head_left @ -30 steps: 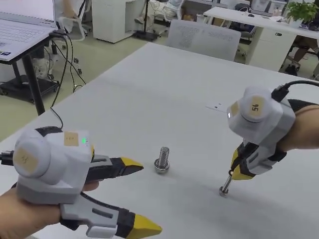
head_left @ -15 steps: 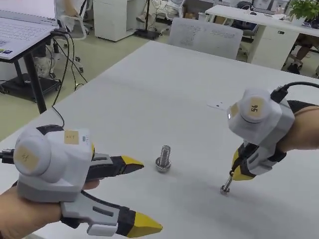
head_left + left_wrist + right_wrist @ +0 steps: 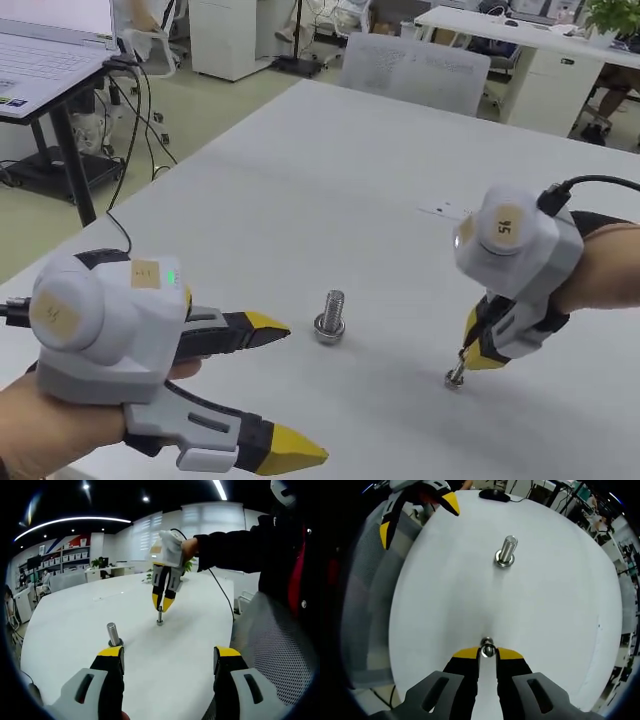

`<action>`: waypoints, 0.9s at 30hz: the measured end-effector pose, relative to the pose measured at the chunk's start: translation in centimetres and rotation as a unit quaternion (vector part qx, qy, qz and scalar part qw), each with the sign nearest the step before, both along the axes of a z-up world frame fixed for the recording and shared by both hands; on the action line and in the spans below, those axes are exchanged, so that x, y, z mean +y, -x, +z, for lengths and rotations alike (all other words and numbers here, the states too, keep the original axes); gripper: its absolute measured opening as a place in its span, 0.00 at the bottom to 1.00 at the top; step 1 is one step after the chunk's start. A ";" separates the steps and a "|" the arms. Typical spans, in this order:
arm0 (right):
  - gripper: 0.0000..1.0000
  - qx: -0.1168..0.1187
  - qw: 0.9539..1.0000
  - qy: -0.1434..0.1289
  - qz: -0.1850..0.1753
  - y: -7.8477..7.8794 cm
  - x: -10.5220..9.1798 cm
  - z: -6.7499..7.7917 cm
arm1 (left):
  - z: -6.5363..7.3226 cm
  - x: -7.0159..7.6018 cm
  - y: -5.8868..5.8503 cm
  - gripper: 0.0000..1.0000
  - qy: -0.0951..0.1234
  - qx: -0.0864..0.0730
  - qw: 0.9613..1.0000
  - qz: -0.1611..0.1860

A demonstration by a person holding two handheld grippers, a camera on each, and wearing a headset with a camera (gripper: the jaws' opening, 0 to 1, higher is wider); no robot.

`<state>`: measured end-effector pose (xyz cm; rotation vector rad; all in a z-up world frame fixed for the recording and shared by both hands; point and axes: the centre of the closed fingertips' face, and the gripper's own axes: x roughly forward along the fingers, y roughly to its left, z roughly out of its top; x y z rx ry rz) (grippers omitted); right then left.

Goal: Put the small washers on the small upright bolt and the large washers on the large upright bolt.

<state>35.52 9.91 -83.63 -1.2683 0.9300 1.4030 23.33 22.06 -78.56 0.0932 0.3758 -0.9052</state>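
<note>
At the table's (image 3: 300,170) right side, the right claw (image 3: 473,356) points down, pinched on the top of the small upright bolt (image 3: 454,377). The left claw (image 3: 303,392) gapes wide near the large upright bolt (image 3: 330,318).

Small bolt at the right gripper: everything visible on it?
The small bolt is slim, silvery metal, standing roughly upright on the white table, wider base down. The right gripper reaches down over it, yellow tips shut on its upper end. Thread detail is too small to tell. It stands apart from the large bolt.
</note>
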 end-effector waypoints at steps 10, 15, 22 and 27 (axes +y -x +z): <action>0.13 0.010 1.000 -0.001 -0.010 -0.2 0.0 -1.8 | -0.1 0.0 0.0 0.72 -0.002 0.002 1.000 -0.001; 0.13 0.012 1.000 0.003 -0.012 -0.2 0.0 -2.7 | -0.2 0.1 0.0 0.72 -0.003 0.003 1.000 -0.001; 0.13 0.014 1.000 0.006 -0.012 -0.1 0.0 -3.3 | -0.3 0.1 0.0 0.72 -0.003 0.005 1.000 -0.001; 0.13 0.012 1.000 0.004 -0.010 -0.1 0.0 -3.2 | -0.3 0.0 0.0 0.72 -0.003 0.006 1.000 -0.002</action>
